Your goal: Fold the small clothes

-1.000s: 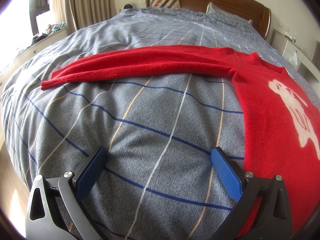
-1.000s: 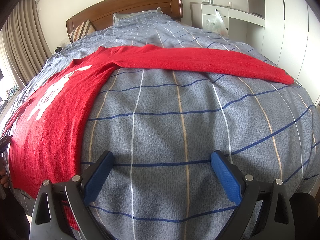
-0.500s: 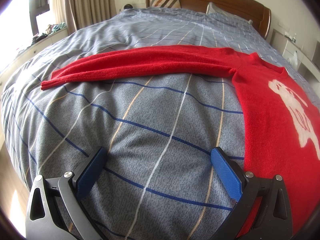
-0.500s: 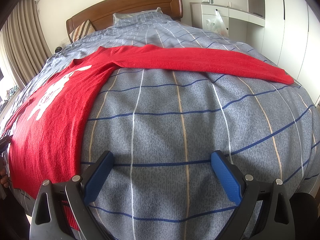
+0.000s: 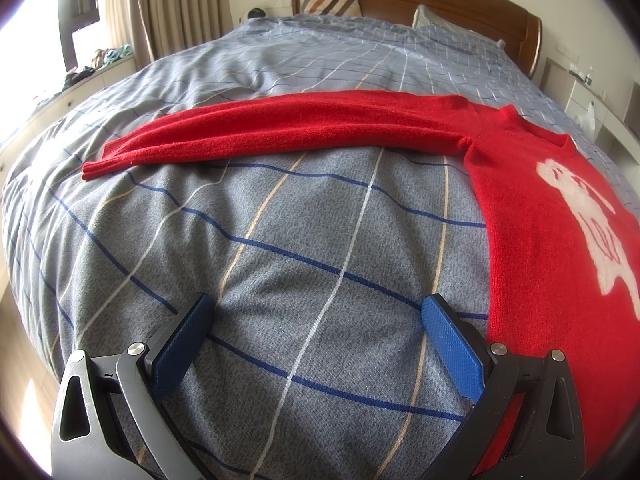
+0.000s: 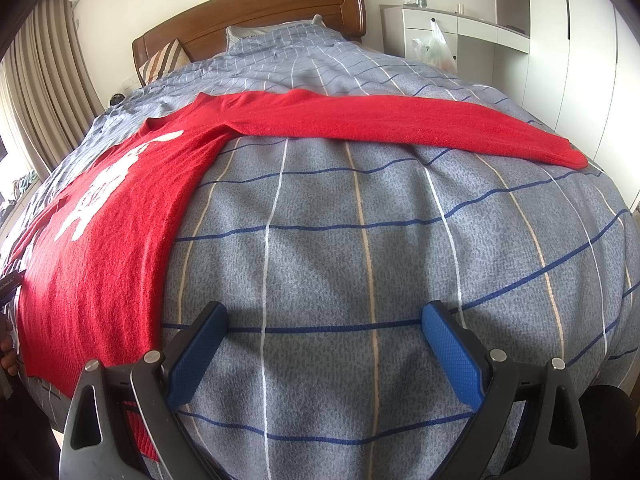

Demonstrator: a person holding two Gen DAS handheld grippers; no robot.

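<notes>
The left hand-held gripper point(image 5: 314, 344) and right hand-held gripper point(image 6: 322, 346) hover wide open, holding nothing. The red sweater point(image 5: 552, 216) lies flat on the bed point(image 5: 280, 240), sleeves toward 12 o'clock. Folding hasn't begun; next, probably pinch a cuff.

The sweater point(image 5: 540, 208) runs off the right edge of the left wrist view, so its far sleeve and part of the white figure point(image 5: 592, 216) are cut off; its hem at lower right is hidden behind the left gripper point(image 5: 316, 316). In the right wrist view the sweater point(image 6: 100, 240) leaves the frame at left, its lower corner behind the right gripper point(image 6: 322, 320). Items on the sill point(image 5: 100, 60) at upper left are too blurred to identify, as are the bag's point(image 6: 434, 50) contents at upper right.
</notes>
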